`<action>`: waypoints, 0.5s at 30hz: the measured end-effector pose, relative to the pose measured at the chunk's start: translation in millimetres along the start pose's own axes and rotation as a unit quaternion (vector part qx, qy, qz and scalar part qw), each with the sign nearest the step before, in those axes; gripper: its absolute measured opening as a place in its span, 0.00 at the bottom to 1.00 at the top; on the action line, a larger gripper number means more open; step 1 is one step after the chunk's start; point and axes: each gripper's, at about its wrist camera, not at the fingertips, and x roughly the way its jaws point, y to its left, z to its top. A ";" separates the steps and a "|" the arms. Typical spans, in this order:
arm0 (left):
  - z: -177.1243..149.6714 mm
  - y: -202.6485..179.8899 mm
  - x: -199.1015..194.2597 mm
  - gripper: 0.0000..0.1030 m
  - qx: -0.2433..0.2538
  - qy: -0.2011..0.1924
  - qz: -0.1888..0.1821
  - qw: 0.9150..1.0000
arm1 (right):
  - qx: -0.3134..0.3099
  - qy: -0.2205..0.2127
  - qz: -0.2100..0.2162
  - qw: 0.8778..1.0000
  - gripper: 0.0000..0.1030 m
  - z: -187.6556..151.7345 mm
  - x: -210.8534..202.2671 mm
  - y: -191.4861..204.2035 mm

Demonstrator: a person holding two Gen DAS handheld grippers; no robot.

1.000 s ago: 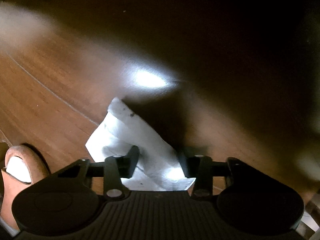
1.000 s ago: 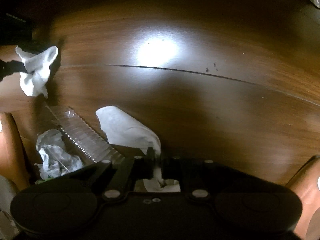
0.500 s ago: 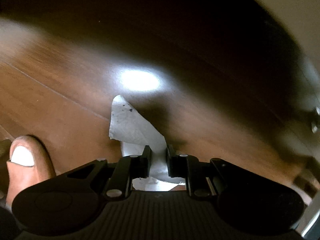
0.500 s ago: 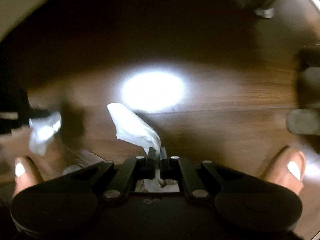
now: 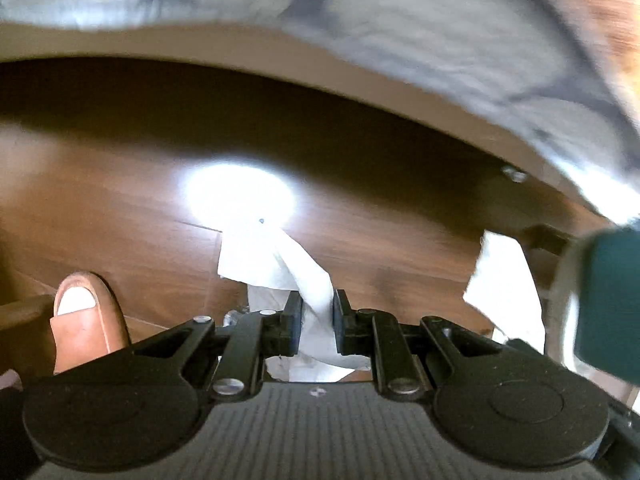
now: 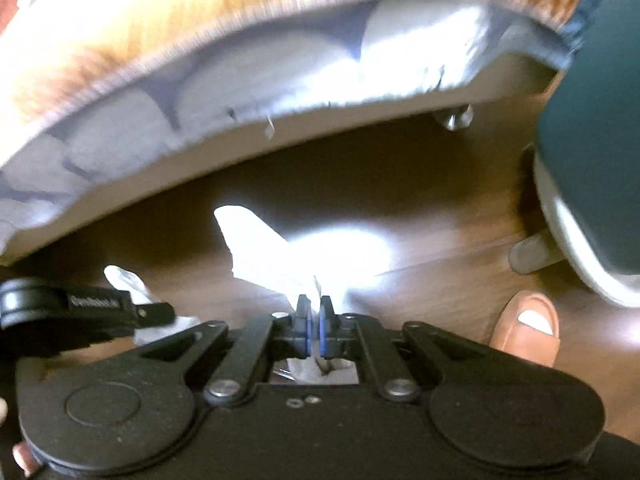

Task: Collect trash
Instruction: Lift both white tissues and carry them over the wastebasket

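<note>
Item 1, left gripper (image 5: 316, 322): jaws closed on a white tissue (image 5: 280, 268), which passes between the pads and hangs free beyond them. Keep your squeeze steady; the sheet is thin and could slip or tear if it snags.

Item 2, right gripper (image 6: 314, 320): jaws pinched nearly together on a second tissue (image 6: 260, 248), its loose end fanning out ahead and to the left of them. Hold it likewise until you reach wherever the trash goes; no bin shows in either view.

Item 3, below the jaws: wooden floor (image 5: 100, 216), with a bright glare patch. One orange shoe (image 6: 528, 332) sits just right of the right jaws.

Item 4, beyond: the edge of a bed (image 6: 280, 136) with a pale patterned cover overhangs the floor. Carry both sheets clear of it.

Item 5, far right: a dark teal object (image 6: 592, 160), blurred, kind uncertain. Steer around it.
</note>
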 end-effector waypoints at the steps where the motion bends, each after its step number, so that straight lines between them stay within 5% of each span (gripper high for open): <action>1: -5.6 -4.1 -10.9 0.15 0.007 -0.007 -0.004 1.000 | 0.001 -0.008 0.004 1.000 0.04 -1.3 -9.5 -1.6; 15: -66.6 -60.7 -154.5 0.15 0.088 -0.106 -0.043 0.989 | 0.029 -0.146 0.058 0.987 0.04 -40.9 -172.6 -27.3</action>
